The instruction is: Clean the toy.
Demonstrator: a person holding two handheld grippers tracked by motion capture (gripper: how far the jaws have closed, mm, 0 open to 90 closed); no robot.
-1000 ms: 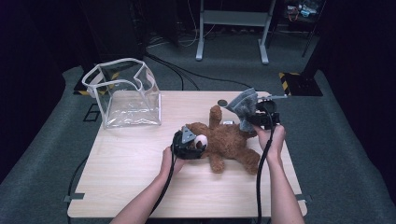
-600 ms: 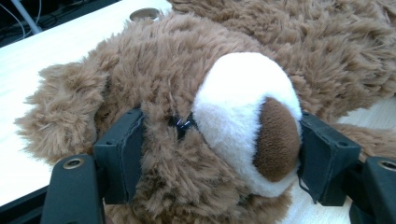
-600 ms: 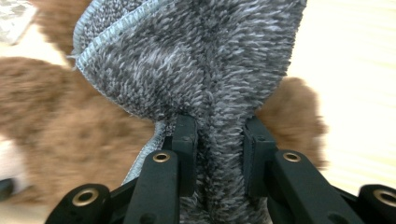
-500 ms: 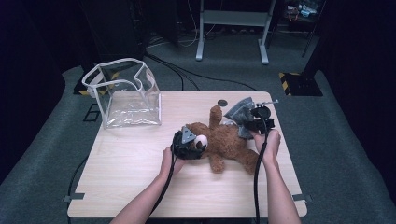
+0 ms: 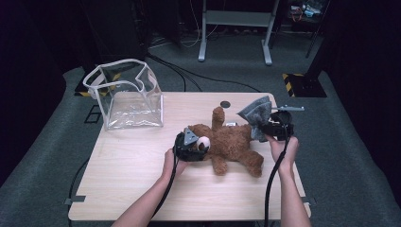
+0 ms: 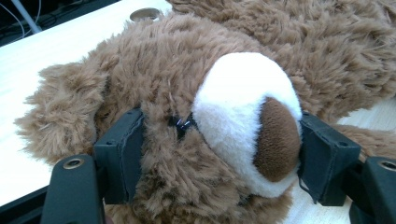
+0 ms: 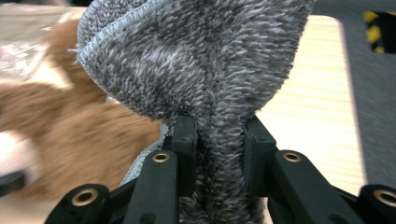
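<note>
Teddy bear (image 5: pixel 231 144) and grey cloth (image 5: pixel 257 116) on the bench (image 5: pixel 127 165).
Left hand-held gripper (image 6: pixel 219 154) clamps the bear's head; right hand-held gripper (image 7: pixel 219 154) pinches the cloth.

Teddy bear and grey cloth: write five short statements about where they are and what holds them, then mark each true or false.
1. The left claw is clamped on the teddy bear at its head. True.
2. The right claw is open, holding nothing. False: it pinches the grey cloth.
3. The bear sits inside the clear bag. False: it lies on the table, apart from the bag.
4. The bear's muzzle is white with a brown nose. True.
5. The cloth lies flat on the table. False: it is bunched and lifted off it.
</note>
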